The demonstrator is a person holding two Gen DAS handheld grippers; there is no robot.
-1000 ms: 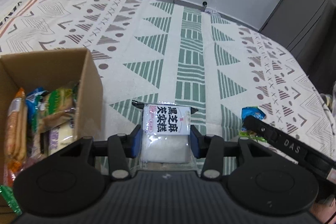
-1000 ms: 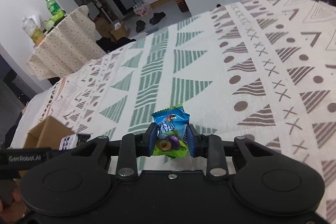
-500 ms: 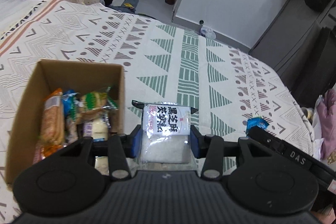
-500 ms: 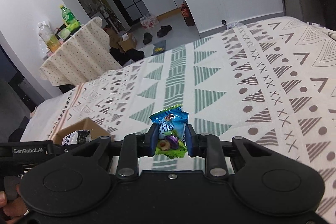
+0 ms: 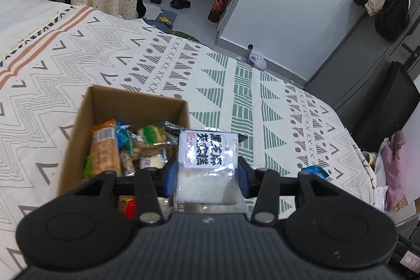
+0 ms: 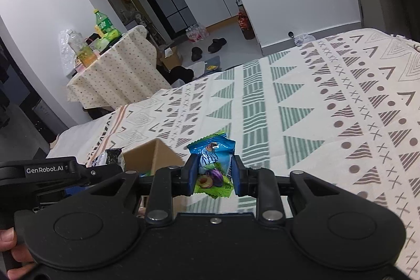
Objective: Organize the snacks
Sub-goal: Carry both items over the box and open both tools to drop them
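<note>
Both claws loaded, heading for the box
L claw [image 5: 207, 176] grips white cake pack [image 5: 207, 162], R claw [image 6: 213, 179] grips blue candy pouch [image 6: 212, 162]; next: drop into cardboard box [image 5: 78, 127] at 10 o'clock.

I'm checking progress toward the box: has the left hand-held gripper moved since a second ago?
Yes. The left hand-held gripper, shut on the white snack pack, has risen and shifted toward the cardboard box, whose open top now shows more fully.

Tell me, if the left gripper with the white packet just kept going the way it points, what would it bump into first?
Probably the cardboard box: the left gripper, clamped on the white packet, points down toward the box's right wall. Depth is hard to judge, so it might just miss and meet the patterned bedspread beside it.
</note>
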